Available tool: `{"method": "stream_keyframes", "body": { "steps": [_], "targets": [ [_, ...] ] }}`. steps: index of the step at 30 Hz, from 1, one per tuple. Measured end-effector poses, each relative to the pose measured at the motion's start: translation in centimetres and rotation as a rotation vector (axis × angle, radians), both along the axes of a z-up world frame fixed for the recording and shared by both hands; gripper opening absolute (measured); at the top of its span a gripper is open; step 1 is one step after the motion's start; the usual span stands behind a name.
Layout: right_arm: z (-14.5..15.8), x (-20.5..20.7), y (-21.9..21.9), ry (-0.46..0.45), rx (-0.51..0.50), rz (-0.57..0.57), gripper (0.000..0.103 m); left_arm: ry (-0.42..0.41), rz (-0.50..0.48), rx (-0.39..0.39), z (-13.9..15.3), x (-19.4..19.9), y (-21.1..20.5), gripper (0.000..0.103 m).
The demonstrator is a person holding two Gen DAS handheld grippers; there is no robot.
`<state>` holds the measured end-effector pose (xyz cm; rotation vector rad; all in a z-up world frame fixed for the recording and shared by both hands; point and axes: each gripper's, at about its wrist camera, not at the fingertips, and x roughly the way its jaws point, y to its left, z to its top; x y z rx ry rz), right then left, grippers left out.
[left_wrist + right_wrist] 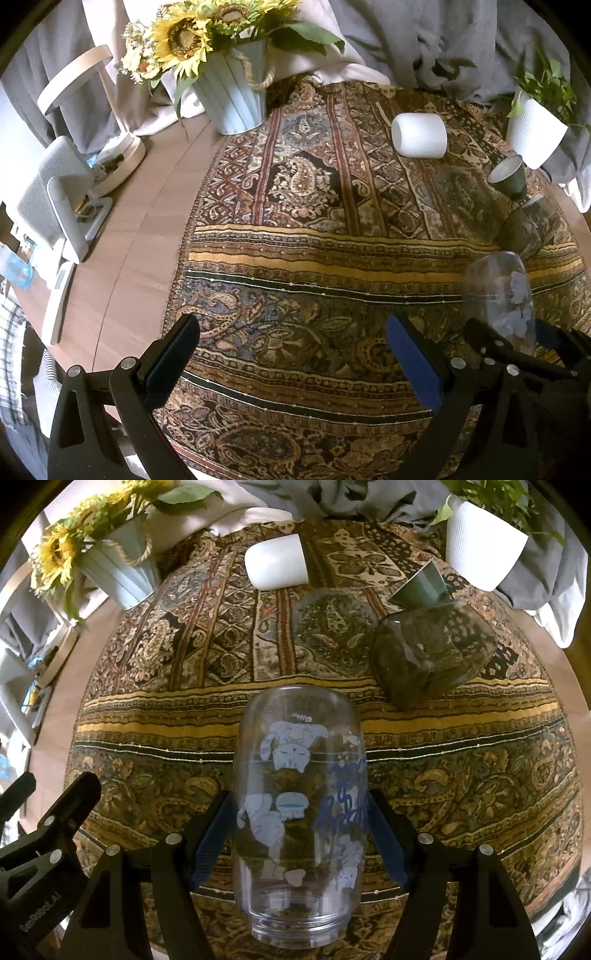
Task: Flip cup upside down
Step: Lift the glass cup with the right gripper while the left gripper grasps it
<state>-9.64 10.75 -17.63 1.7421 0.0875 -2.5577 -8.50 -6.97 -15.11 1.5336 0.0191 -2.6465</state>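
Observation:
A clear glass cup (299, 812) with blue cat prints sits between the fingers of my right gripper (299, 834), which is shut on its sides. The thick base points toward the camera and the prints appear upside down. It hangs over the patterned cloth (184, 738). In the left wrist view the same cup (498, 295) shows at the right, held by the right gripper (517, 343). My left gripper (291, 350) is open and empty, low over the cloth (295, 240).
A white cup (277, 561) lies on its side at the back. A green cup (417, 583) and a tinted glass (432, 653) are at the right. A sunflower pot (232, 92), a white plant pot (480, 542) and desk items (55, 192) stand around.

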Motion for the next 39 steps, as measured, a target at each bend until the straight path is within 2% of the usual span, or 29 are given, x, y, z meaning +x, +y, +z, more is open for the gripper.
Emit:
{"method": "stream_keyframes", "body": {
  "steps": [7,11,23,30,34,39],
  "targets": [
    [0.8,0.2,0.3,0.012,-0.010,-0.003,0.076,0.022,0.005,0.014,1.2,0.3,0.1,0.103],
    [3.0,0.9,0.6,0.062,-0.006,-0.009,0.079,0.044,0.006,0.034,2.4,0.6,0.2,0.103],
    [10.4,3.4,4.0,0.231,-0.044,-0.070,0.079,0.108,-0.060,0.092,7.2,1.6,3.0,0.103],
    [11.8,4.3,6.7,0.249,-0.067,-0.102,0.079,0.130,-0.116,0.093,8.7,1.7,5.7,0.103],
    [12.5,4.7,8.2,0.279,-0.074,-0.114,0.079,0.108,-0.144,0.122,8.5,1.3,7.4,0.103],
    [12.6,4.7,9.8,0.279,-0.075,-0.108,0.079,0.081,-0.173,0.121,8.0,0.6,9.7,0.103]
  ]
}}
